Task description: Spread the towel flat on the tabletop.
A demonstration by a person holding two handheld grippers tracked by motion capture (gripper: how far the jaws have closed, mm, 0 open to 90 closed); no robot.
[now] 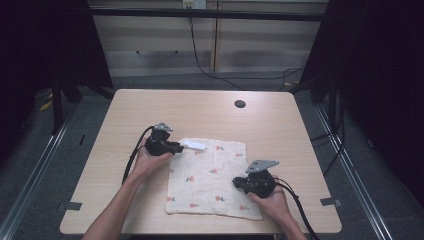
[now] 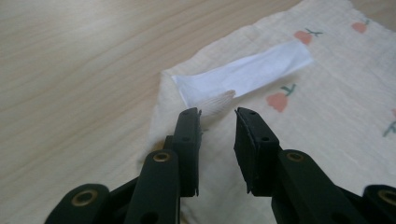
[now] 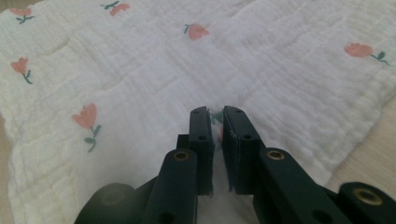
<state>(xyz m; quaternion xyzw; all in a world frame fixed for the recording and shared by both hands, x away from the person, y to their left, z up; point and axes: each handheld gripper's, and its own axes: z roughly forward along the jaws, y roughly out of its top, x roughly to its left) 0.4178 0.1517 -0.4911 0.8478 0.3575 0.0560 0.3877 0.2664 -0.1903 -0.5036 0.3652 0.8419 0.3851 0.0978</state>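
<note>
Muslin cloth (image 1: 210, 175) near table (image 1: 150, 110) front edge — right gripper (image 3: 215, 116) pinching fold, left gripper (image 2: 217, 116) jaws spread at label (image 2: 243, 74); lopsided pull risks skewing cloth.

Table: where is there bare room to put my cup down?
The far half of the table is bare wood, from the cloth up to the back edge, except the small hole. The strip down the left edge is bare too. It's crowded near the cloth, where the left tool and right tool work.
</note>
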